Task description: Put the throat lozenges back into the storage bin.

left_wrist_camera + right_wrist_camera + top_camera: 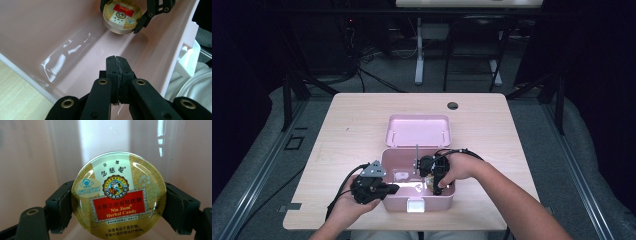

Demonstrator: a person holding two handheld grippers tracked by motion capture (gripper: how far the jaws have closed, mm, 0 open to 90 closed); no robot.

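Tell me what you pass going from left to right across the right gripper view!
One black jaw pad → the round Nin Jiom Herbal Candy tin clamped in the right gripper → the other black jaw pad, with the pink box wall behind.

room: dark | floor (377, 75): grey | table (352, 130): light wood

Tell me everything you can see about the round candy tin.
The candy tin is a round, flat, glossy metal-looking box. Its gold patterned lid is closed and carries a red label reading "Nin Jiom Herbal Candy". The right gripper clamps it by opposite sides of its rim, low inside the open pink box, near the floor; contact cannot be told.
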